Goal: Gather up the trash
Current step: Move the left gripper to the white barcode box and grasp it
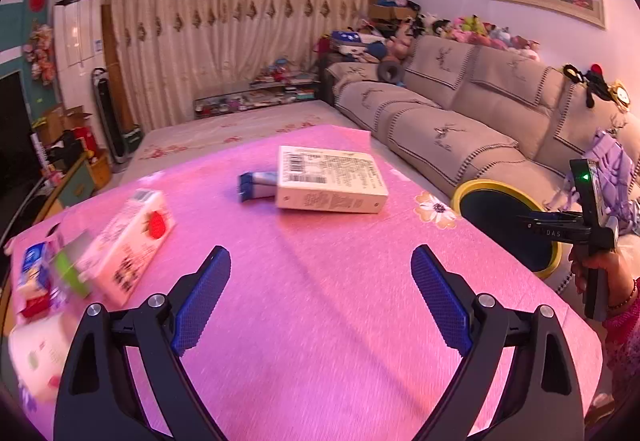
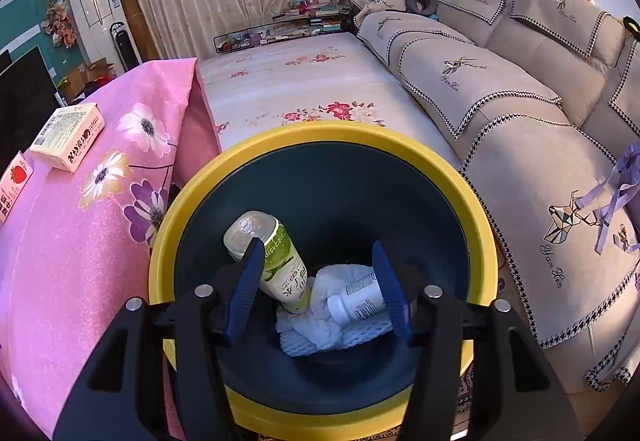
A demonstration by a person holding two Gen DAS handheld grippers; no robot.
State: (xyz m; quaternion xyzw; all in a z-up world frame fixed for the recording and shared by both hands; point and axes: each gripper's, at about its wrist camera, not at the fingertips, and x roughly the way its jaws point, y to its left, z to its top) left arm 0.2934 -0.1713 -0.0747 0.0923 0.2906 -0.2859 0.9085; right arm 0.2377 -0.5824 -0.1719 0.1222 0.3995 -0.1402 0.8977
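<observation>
My left gripper (image 1: 320,251) stands wide open over a pink flowered tablecloth (image 1: 320,321), with nothing between its fingers. Beyond it lie a cream box (image 1: 332,181), a blue-capped tube (image 1: 256,187) and a strawberry carton (image 1: 128,241). My right gripper (image 2: 317,245) hangs open over the mouth of a yellow-rimmed dark bin (image 2: 320,131). Down inside the bin lie a green-labelled bottle (image 2: 276,253), a small white bottle (image 2: 358,301) and a white crumpled wad (image 2: 320,321). Neither pad presses on them. In the left wrist view the bin (image 1: 496,184) stands off the table's right edge.
Blurred small packs (image 1: 44,281) crowd the table's left end. A beige sofa (image 2: 520,121) runs along the right, close behind the bin. A flowered bed cover (image 2: 304,81) lies beyond the table. A hand (image 1: 600,273) holds the right gripper's handle.
</observation>
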